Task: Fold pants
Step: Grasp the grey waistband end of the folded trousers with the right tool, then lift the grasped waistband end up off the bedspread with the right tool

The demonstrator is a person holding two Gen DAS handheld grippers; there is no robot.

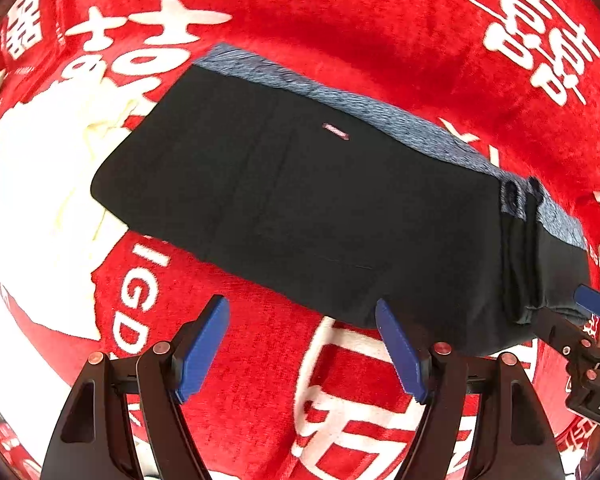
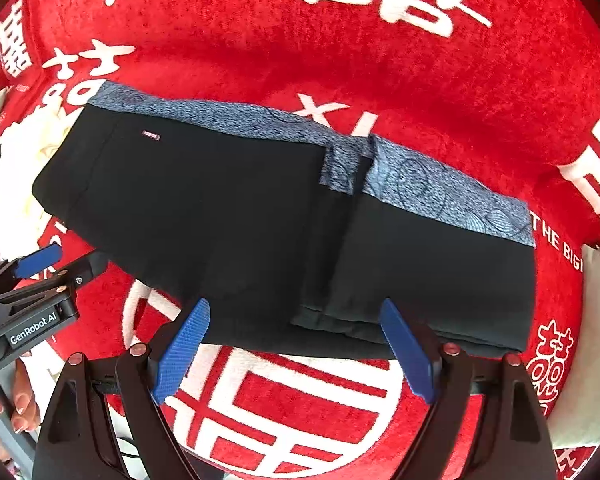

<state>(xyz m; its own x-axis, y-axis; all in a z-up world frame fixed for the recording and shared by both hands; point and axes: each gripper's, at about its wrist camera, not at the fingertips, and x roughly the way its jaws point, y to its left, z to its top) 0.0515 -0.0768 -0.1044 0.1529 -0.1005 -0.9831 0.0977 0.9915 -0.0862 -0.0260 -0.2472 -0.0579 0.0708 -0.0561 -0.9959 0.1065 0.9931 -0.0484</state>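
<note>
The black pants (image 1: pixel 300 200) with a blue-grey patterned waistband (image 1: pixel 340 96) lie folded into a flat block on the red cloth. They also show in the right wrist view (image 2: pixel 240 220), with one folded layer lying over the right part (image 2: pixel 440 272). My left gripper (image 1: pixel 302 344) is open and empty, just short of the pants' near edge. My right gripper (image 2: pixel 294 348) is open and empty, its fingertips at the near edge of the pants. Each gripper shows at the side of the other's view: the right gripper (image 1: pixel 596 312) and the left gripper (image 2: pixel 44 264).
A red plush cloth (image 2: pixel 300 420) with large white characters covers the whole surface. A white and cream patch (image 1: pixel 40 200) lies left of the pants. A pale cushion (image 2: pixel 596 320) sits at the right edge. A hand (image 2: pixel 4 400) holds the left gripper.
</note>
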